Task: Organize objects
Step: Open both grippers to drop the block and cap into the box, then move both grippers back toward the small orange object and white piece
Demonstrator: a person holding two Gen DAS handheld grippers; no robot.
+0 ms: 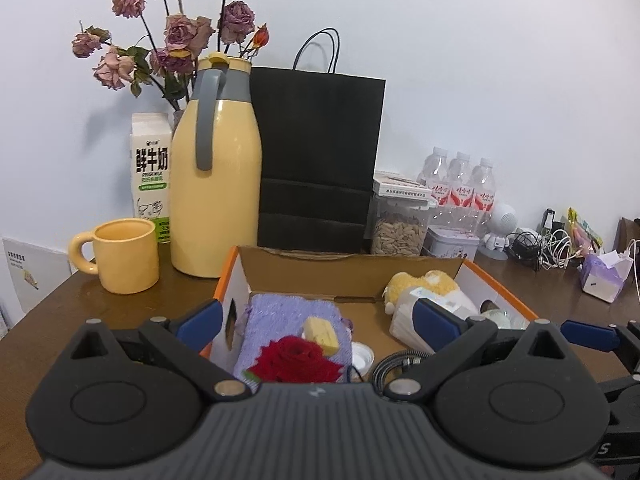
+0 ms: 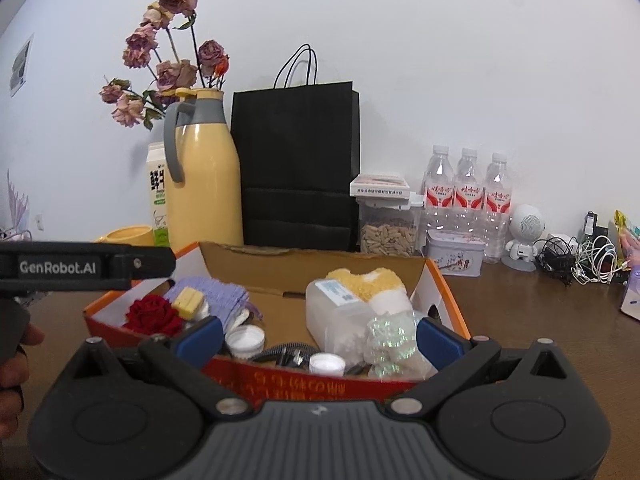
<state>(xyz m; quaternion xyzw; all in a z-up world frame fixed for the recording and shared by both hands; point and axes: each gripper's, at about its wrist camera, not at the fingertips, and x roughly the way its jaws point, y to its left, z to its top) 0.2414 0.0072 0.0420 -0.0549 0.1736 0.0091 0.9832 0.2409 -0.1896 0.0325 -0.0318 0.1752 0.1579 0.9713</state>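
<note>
Fingers [image 2: 438, 338] spread (box [image 2: 448, 296] crammed)

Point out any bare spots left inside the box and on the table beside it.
Inside the cardboard box, bare floor shows mid-box between the purple cloth and the clear container. The table is bare right of the box, up to the cables. The back row, thermos to water bottles, is crowded.

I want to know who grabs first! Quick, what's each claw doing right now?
Left claw: open, holding nothing, over the cardboard box.
Right claw: open, holding nothing, over the same box.
</note>
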